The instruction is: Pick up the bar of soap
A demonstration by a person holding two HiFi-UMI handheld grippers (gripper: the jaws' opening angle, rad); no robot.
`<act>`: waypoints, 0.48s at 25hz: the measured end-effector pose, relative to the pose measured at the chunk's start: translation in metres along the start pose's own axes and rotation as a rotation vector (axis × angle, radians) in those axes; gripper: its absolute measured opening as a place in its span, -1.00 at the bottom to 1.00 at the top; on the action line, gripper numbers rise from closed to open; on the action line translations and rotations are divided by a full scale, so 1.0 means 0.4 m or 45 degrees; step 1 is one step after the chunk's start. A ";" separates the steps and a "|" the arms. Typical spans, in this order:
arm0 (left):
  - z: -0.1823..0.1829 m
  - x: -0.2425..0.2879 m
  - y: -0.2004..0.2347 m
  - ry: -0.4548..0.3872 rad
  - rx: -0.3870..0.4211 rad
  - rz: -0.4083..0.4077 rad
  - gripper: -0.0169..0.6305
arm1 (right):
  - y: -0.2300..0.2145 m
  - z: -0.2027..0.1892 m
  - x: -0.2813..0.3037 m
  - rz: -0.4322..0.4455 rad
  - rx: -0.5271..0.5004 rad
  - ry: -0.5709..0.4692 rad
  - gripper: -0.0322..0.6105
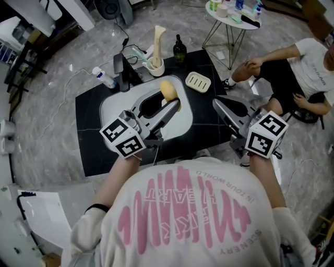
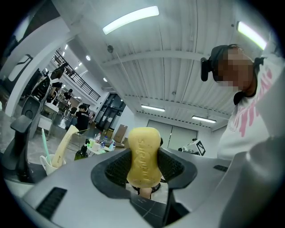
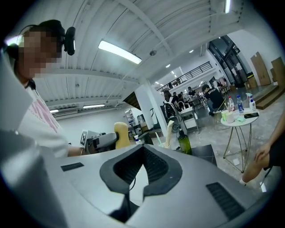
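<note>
The yellow bar of soap (image 1: 168, 90) is held up above the white sink basin (image 1: 111, 108), clamped at its lower half by my left gripper (image 1: 173, 103). In the left gripper view the soap (image 2: 143, 155) stands upright between the black pads, with my left gripper (image 2: 143, 171) shut on it. My right gripper (image 1: 218, 103) hovers over the right part of the black counter (image 1: 94, 151), apart from the soap. Its jaws (image 3: 143, 149) are shut with nothing between them. In the right gripper view the soap (image 3: 120, 133) appears off to the left.
A cream soap dish (image 1: 198, 82) lies on the counter right of the basin. Behind the basin stand a cup with a tube (image 1: 155, 65), a dark bottle (image 1: 179, 50) and a black faucet (image 1: 121, 70). At the right are a seated person (image 1: 292, 68) and a round side table (image 1: 229, 15).
</note>
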State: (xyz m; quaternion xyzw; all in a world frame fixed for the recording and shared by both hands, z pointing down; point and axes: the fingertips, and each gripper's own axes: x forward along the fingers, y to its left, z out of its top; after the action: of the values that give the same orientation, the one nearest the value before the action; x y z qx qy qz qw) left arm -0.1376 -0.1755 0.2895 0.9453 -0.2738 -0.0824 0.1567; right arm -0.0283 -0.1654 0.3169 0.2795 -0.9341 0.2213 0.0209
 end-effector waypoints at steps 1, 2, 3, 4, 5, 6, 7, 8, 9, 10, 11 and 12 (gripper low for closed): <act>-0.002 0.000 0.001 0.001 -0.005 0.001 -0.36 | -0.002 -0.001 0.000 -0.002 -0.005 0.004 -0.86; -0.004 0.001 0.002 0.002 -0.009 0.003 -0.36 | -0.004 -0.002 -0.001 -0.004 -0.009 0.009 -0.86; -0.007 0.002 0.004 0.005 -0.008 0.005 -0.36 | -0.006 -0.004 -0.001 -0.006 -0.011 0.011 -0.86; -0.010 0.004 0.005 0.010 -0.004 0.007 -0.36 | -0.010 -0.005 -0.001 -0.008 -0.009 0.012 -0.86; -0.013 0.007 0.007 0.017 0.001 0.008 -0.36 | -0.015 -0.005 -0.002 -0.010 -0.006 0.012 -0.86; -0.017 0.009 0.008 0.022 0.004 0.007 -0.36 | -0.020 -0.007 -0.002 -0.013 -0.002 0.012 -0.86; -0.020 0.011 0.009 0.025 0.004 0.006 -0.36 | -0.024 -0.009 -0.003 -0.017 0.002 0.013 -0.86; -0.023 0.012 0.010 0.028 0.001 0.006 -0.36 | -0.028 -0.012 -0.003 -0.021 0.006 0.015 -0.86; -0.027 0.012 0.012 0.030 -0.002 0.008 -0.36 | -0.032 -0.015 -0.004 -0.025 0.010 0.018 -0.86; -0.030 0.013 0.014 0.033 -0.006 0.010 -0.36 | -0.036 -0.018 -0.005 -0.028 0.014 0.020 -0.86; -0.033 0.014 0.016 0.035 -0.009 0.011 -0.36 | -0.040 -0.021 -0.005 -0.031 0.017 0.022 -0.86; -0.034 0.015 0.017 0.036 -0.012 0.011 -0.36 | -0.042 -0.022 -0.006 -0.032 0.020 0.024 -0.86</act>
State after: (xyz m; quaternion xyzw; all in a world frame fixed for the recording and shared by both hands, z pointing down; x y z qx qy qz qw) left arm -0.1324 -0.1807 0.3042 0.9445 -0.2752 -0.0696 0.1653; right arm -0.0180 -0.1731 0.3313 0.2892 -0.9285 0.2311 0.0304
